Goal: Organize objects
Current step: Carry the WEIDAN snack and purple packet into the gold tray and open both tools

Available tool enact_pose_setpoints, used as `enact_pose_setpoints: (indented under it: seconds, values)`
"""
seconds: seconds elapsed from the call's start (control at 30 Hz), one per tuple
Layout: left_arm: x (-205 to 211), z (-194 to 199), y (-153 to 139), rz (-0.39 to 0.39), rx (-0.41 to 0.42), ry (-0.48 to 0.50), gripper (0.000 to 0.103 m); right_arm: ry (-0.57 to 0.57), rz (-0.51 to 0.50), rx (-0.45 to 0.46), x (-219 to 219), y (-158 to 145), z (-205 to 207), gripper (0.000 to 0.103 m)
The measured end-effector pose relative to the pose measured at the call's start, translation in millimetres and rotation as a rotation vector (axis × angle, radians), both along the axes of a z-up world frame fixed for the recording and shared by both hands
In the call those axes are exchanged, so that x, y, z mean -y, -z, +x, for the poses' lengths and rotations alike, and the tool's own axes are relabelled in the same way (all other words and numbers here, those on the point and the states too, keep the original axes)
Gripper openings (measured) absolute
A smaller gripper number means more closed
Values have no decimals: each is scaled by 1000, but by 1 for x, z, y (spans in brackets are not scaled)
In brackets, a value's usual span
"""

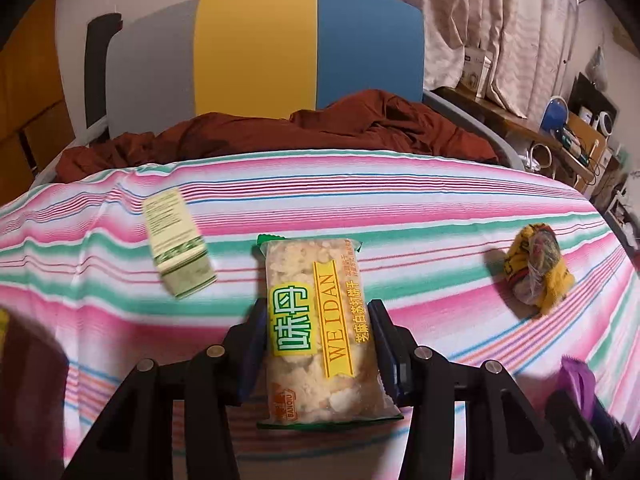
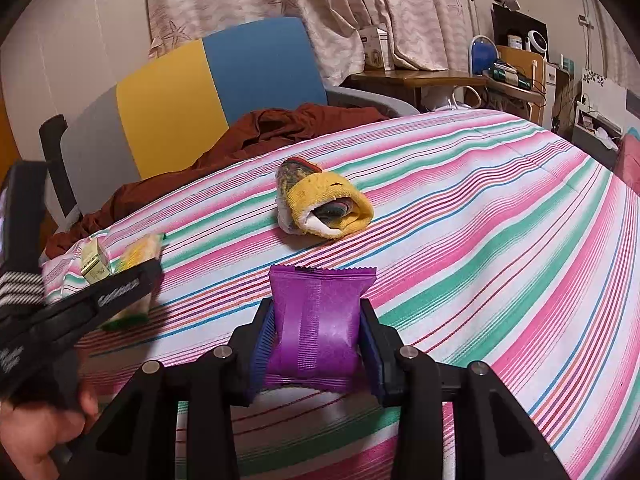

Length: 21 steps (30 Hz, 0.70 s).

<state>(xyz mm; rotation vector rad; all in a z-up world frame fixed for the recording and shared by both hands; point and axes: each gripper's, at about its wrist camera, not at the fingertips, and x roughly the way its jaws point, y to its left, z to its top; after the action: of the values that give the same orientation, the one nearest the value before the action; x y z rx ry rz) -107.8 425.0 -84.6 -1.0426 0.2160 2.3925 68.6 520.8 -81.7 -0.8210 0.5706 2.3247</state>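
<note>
Left gripper is pinching one cracker pack by its long sides, one blue pad on each edge, pack pointing straight out ahead over the sheet. Right gripper is doing the same with one purple packet, clamped on both sides, crimped top edge sticking out past the fingertips.

Out on the striped sheet: one green box, lying flat, up and left of the cracker pack, a bit motion-blurred so the print is unreadable. One sock bundle, yellow, balled up, sits well apart from the box, straight ahead of the purple packet.

So that's four items, two held and two loose.

Further back there's a rust blanket bunched at the far edge of the sheet and a chair behind it.

Hard-to-see stuff: in the right view the left gripper cuts across the left side and covers most of the cracker pack and part of the box. In the left view only a purple sliver of the packet shows at the bottom-right corner.
</note>
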Motion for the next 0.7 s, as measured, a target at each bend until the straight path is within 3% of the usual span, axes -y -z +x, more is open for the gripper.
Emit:
enact_pose_setpoints:
  seconds: [0.23,0.7]
  values:
    - [22,40,-14,29,-100,49,49,-13,55,-1,11,-6,0,41]
    - [93,91,-24,133,-107,51,49,-104,153,-5,64,-17,3,41]
